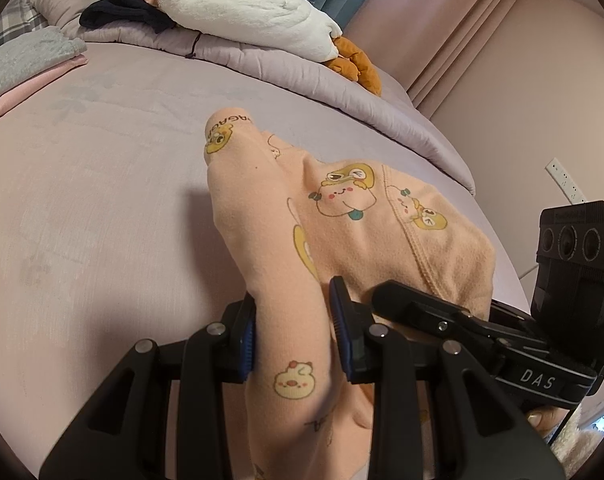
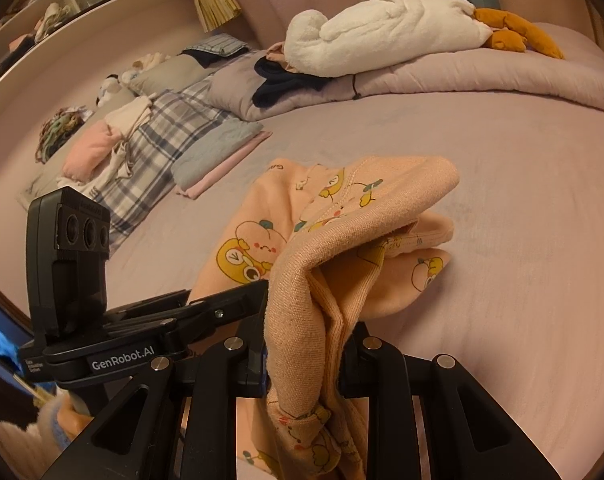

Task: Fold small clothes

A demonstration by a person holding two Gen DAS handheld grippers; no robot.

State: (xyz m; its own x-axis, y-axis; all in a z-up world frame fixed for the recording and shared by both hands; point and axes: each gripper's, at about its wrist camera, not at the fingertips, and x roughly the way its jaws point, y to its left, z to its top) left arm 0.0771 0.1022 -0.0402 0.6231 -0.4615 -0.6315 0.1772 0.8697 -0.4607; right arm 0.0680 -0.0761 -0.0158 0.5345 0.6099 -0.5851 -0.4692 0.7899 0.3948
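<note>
Gripping a bunched fold of the peach garment [image 1: 342, 216] with my left tongs [image 1: 295, 336], I see the blue-padded fingers [image 1: 247, 340] pressed against the cloth from both sides. The garment is soft knit cotton, printed with yellow cartoon animals, and it drapes from the tongs down onto the bed [image 1: 101, 200]. One narrow tube of it, a leg or sleeve, stretches away from me across the sheet.

My right tongs [image 2: 306, 360] are clamped on another edge of the same garment [image 2: 342, 240]; here the ribbed hem folds over itself and the fleecy inner side shows. The left device, black with three small lenses, sits just beside it in this view.

The bed carries a smooth mauve sheet. At its left edge lie a folded grey towel [image 2: 209, 148] on a pink cloth, a plaid blanket [image 2: 161, 148] and loose clothes. Further back, a rumpled mauve quilt [image 2: 422, 76] holds a dark garment [image 2: 281, 80] and a white plush goose [image 2: 382, 36] with orange feet. Open shelves [image 2: 61, 0] with things on them stand far left; pink curtains [image 1: 482, 32] hang on the right.
</note>
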